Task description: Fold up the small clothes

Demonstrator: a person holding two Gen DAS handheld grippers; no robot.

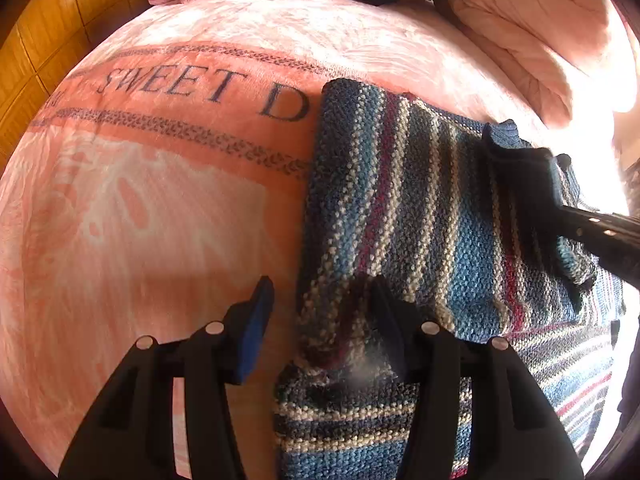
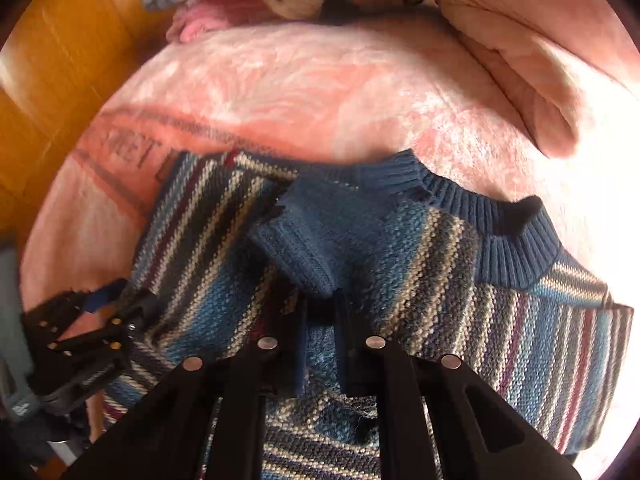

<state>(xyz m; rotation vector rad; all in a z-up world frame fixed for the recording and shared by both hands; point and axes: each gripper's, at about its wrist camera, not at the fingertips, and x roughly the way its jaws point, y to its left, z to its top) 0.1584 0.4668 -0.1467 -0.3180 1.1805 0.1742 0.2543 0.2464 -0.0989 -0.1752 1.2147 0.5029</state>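
You have one bed under you, covered by one pink blanket (image 1: 160, 200) printed with dark lettering that reads "SWEET D" before it runs under the knit. At its far side lies one pale pink quilt (image 1: 532, 40), bunched into thick rolls, beside a heap of other fabrics, too jumbled to count. Wooden panelling (image 1: 36, 40) runs along the left.

One striped sweater (image 1: 420, 208) lies on the right half of the blanket, banded in blue, cream, navy and maroon, its left side folded over into a straight edge. Its ribbed blue collar (image 2: 492, 236) points toward the quilt, and one ribbed blue cuff (image 2: 296, 248) lies folded across the chest.

You hold two grippers. Your left gripper (image 1: 324, 300) stands wide apart: one finger rests on the sweater's left folded edge, the other hangs over bare blanket. Your right gripper (image 2: 320, 320) sits narrow, both fingers set low against the sweater just below the cuff; I cannot tell if knit is pinched between them.
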